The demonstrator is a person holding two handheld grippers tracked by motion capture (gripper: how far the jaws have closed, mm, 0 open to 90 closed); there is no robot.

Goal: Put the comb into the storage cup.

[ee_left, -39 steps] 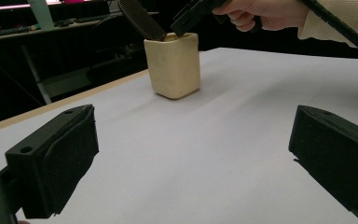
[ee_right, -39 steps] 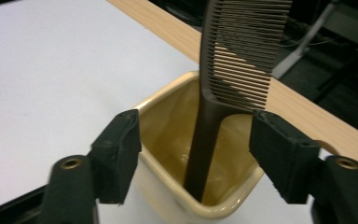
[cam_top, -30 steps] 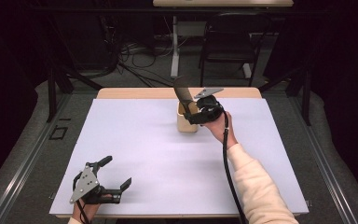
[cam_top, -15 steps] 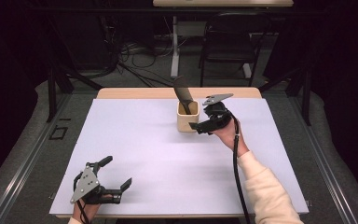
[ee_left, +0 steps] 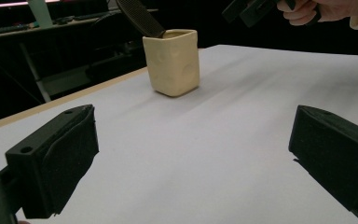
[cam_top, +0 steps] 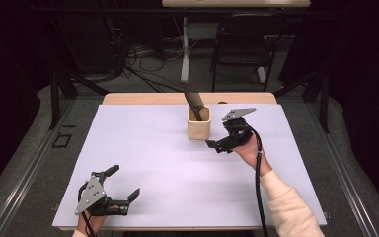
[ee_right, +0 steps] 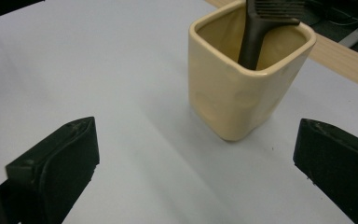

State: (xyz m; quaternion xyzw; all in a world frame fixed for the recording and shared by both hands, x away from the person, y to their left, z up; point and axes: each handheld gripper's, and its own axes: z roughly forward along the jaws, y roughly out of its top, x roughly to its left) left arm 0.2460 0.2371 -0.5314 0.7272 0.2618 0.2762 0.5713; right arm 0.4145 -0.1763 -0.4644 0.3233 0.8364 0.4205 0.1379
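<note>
A cream square cup [cam_top: 199,126] stands at the back middle of the white table [cam_top: 148,148]. A black flat utensil [cam_top: 193,98] leans in it, head up and to the left. My right gripper [cam_top: 217,144] hovers just right of the cup, apart from it. Its jaws have just been opening and stand open with nothing between them. In the right gripper view the cup [ee_right: 240,93] and the utensil [ee_right: 261,28] lie ahead of the open right gripper [ee_right: 191,163]. My left gripper [cam_top: 125,181] rests open at the front left. In the left gripper view the open left gripper [ee_left: 191,158] faces the cup [ee_left: 172,60].
A strip of bare wood [cam_top: 143,98] runs along the table's back edge. Behind it stand a dark chair [cam_top: 242,49] and table legs with cables on the floor. The other hand and its gripper [ee_left: 254,8] show at the top of the left gripper view.
The right gripper has drawn back from the cup's top, to the right and toward the front. The black utensil stays leaning in the cup. The left gripper has kept still.
</note>
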